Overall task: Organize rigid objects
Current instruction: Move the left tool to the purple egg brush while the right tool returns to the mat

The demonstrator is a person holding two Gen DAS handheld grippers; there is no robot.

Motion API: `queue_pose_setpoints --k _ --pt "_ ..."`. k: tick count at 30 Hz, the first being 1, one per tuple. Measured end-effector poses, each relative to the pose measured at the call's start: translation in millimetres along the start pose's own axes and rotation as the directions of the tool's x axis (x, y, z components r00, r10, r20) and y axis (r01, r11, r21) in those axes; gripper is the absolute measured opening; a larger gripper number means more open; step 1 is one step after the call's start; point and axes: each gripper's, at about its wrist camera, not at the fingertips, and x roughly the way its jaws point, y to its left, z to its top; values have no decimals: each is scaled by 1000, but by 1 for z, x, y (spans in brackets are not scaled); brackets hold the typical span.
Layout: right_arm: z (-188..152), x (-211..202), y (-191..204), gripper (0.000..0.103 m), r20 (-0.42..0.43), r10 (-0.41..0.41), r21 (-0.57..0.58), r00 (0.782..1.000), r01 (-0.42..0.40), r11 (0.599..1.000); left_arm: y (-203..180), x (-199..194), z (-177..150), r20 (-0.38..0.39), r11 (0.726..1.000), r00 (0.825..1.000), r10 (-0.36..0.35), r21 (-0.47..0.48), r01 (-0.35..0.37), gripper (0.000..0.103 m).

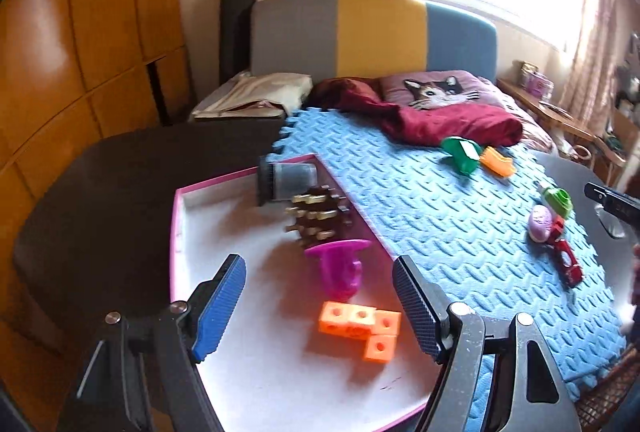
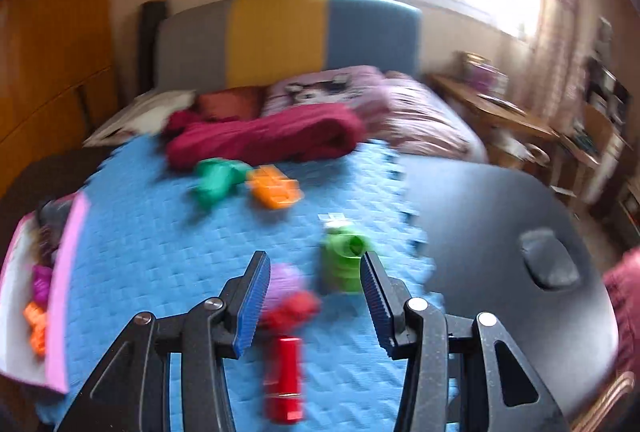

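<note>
A: What do the grabbers look like?
B: The left gripper (image 1: 320, 306) has black metal arms, round silver screws and bumpy blue pads (image 1: 222, 306).
A: And the other?
B: The right gripper (image 2: 314, 304) looks the same. A pink sleeve (image 2: 624, 312) shows at the right edge.

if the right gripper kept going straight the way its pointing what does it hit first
Most likely the red toy lying on the blue foam mat, with the purple egg-shaped piece just past it. Both sit between the open right gripper fingers. The view is blurred, so depth is uncertain.
</note>
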Motion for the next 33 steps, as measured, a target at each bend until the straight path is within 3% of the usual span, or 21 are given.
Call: queue_pose_setpoints --k 4,9,18,21,23,29,33 --pt "1 9 -47 47 -35 -21 241 999 29 970 -22 4 8 5 998 999 -50 38 50 76" --pt "-6 21 -74 47 -102 26 383 994 15 924 -62 22 17 -35 987 992 -124 98 127 76" --pt "-11 27 -73 47 -139 49 382 989 8 924 -132 68 23 -134 956 971 -200 192 223 76" --pt "-11 28 -74 47 -146 56 388 988 5 922 -153 83 26 -163 943 963 -215 221 248 68" --pt "-11 28 -74 47 -145 58 392 988 3 920 -168 92 29 -186 932 954 -235 234 275 63" --pt "-12 32 -76 47 -161 74 402 984 -3 916 -213 107 42 -205 889 928 -312 282 362 61" --pt "-13 33 -75 47 -168 89 407 982 -14 913 -240 123 48 -226 864 918 -326 322 386 61"
